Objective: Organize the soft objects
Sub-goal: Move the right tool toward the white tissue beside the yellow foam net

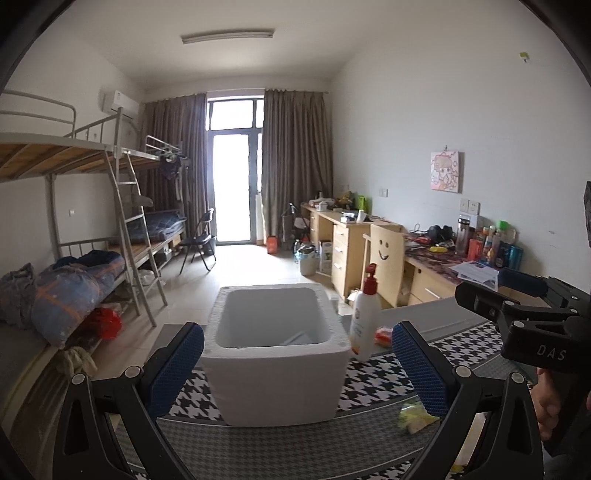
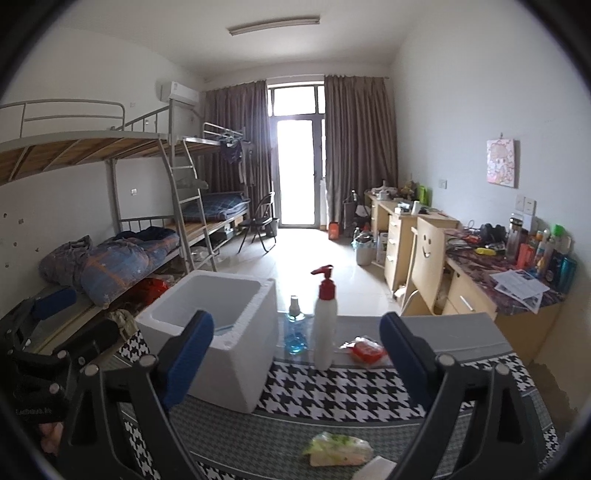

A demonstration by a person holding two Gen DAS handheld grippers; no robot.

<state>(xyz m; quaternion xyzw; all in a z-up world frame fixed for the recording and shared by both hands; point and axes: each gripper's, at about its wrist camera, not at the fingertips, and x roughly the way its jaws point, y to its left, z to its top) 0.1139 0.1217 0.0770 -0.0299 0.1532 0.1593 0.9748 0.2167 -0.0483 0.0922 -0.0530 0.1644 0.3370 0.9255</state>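
A metal bunk bed [image 2: 122,155] fills the left of the frame, with a rolled blue quilt [image 2: 114,262] on its lower bunk and a ladder [image 2: 192,206] leaning up to the top one. An air conditioner [image 2: 180,92] sits on the wall at upper left. Brown curtains [image 2: 360,147] flank a bright glass door [image 2: 295,162] at centre, and a folding chair [image 2: 260,221] stands just left of it. Along the right wall runs a wooden desk [image 2: 476,295] crowded with bottles [image 2: 546,254] and papers [image 2: 521,284] (labels too small to read). A pink picture [image 2: 501,162] hangs above, and a ceiling lamp [image 2: 273,25] runs across the top.
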